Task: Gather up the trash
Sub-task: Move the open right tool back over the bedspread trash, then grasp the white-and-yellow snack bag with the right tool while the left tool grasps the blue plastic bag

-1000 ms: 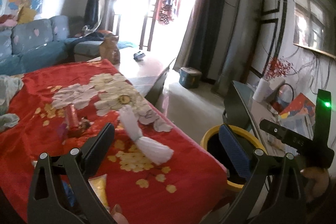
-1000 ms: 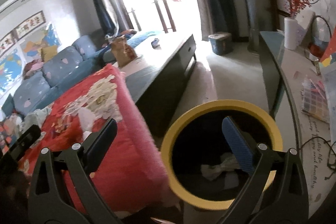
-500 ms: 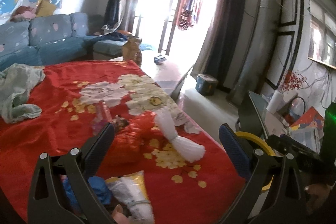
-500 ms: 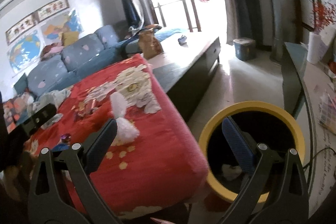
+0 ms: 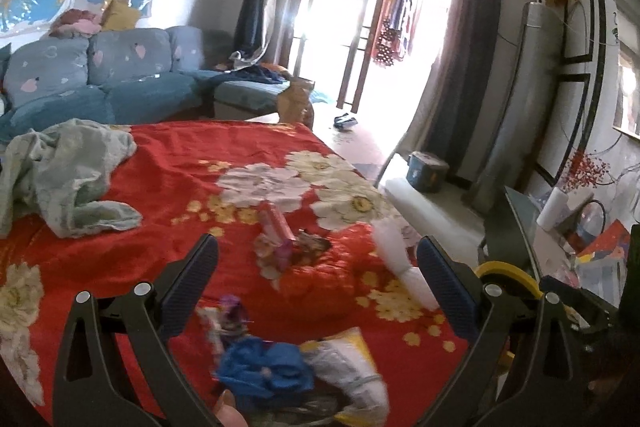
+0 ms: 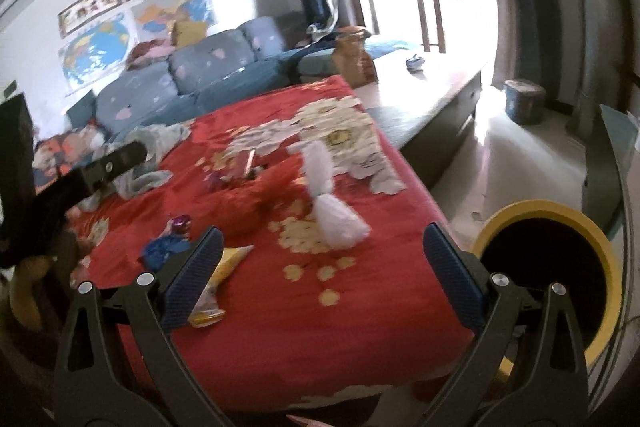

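Observation:
A red flowered cloth covers the table and carries the litter. A twisted white wrapper lies near the right edge. Close to me are a crumpled blue scrap, a yellow-and-white packet and a small purple wrapper. A pink wrapper lies mid-table. A yellow-rimmed black bin stands on the floor right of the table. My left gripper hangs open over the near litter. My right gripper is open over the cloth's right corner.
A pale green cloth is bunched at the table's left. A blue sofa runs behind. A low dark table with a brown bag extends toward the window. A cluttered side shelf flanks the bin.
Both grippers have swung left from the bin toward the table. The bin has slid to the right edge of both views, and the near litter now shows between my left fingers.

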The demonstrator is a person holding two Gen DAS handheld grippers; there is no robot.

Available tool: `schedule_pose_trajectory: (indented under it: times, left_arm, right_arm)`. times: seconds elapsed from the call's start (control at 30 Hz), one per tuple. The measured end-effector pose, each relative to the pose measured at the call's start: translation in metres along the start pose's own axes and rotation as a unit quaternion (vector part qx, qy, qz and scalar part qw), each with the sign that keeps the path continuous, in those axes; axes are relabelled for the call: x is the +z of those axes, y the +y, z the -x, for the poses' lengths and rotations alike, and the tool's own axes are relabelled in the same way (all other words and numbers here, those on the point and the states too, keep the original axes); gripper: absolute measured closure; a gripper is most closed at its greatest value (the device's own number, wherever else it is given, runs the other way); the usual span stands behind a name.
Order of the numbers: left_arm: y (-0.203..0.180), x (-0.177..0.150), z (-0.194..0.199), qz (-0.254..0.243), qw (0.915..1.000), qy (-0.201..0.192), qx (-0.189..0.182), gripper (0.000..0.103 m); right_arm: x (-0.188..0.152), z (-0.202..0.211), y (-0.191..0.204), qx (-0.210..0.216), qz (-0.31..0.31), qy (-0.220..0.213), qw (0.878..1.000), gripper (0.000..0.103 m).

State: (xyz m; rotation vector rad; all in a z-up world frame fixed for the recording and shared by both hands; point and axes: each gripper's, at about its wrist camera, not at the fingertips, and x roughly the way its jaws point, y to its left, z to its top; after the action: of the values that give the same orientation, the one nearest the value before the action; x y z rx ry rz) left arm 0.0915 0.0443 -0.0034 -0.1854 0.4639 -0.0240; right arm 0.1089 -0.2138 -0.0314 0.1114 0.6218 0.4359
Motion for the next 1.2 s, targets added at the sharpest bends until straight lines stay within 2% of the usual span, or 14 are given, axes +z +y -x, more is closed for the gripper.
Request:
schedule_pose_trajectory:
  times: [0.33,0.57,0.7,0.77,0.8,0.87,0.93,1.03,1.2]
  left_arm:
    - [0.042,0.001,0.012,0.005,0.9995,0.015,0.026,0.007]
    - [0.067,-0.016,0.009,0.031,0.9982,0.050,0.011,0.007]
    - [0.072,-0.029,0.006,0.024,0.9975,0.066,0.008,0.008]
    - [0.072,-0.036,0.004,0.019,0.9969,0.077,-0.001,0.013]
    - [0.072,-0.038,0.003,0.018,0.9966,0.080,-0.007,0.024]
    - [0.071,-0.044,0.001,0.011,0.9956,0.092,-0.012,0.031]
    - [0.071,-0.050,-0.003,0.010,0.9941,0.106,-0.023,0.045]
    - [0.067,-0.055,-0.008,0.009,0.9919,0.122,-0.037,0.058]
    - [0.059,-0.062,-0.018,-0.004,0.9882,0.145,-0.049,0.062]
  right_arm:
    - [-0.007,-0.018,0.043,0.042,0.037,0.034,0.998,0.011]
    - [-0.016,-0.036,0.063,0.061,0.050,0.067,0.995,0.011]
    - [-0.023,-0.048,0.069,0.070,0.056,0.089,0.992,0.011]
    - [-0.028,-0.056,0.073,0.072,0.061,0.103,0.990,0.011]
    - [-0.030,-0.059,0.075,0.077,0.063,0.108,0.989,0.011]
    - [-0.034,-0.066,0.079,0.086,0.068,0.120,0.987,0.011]
    - [-0.039,-0.071,0.083,0.099,0.069,0.128,0.984,0.018]
    - [-0.045,-0.080,0.086,0.109,0.076,0.142,0.981,0.031]
    - [-0.052,-0.092,0.086,0.122,0.070,0.166,0.976,0.045]
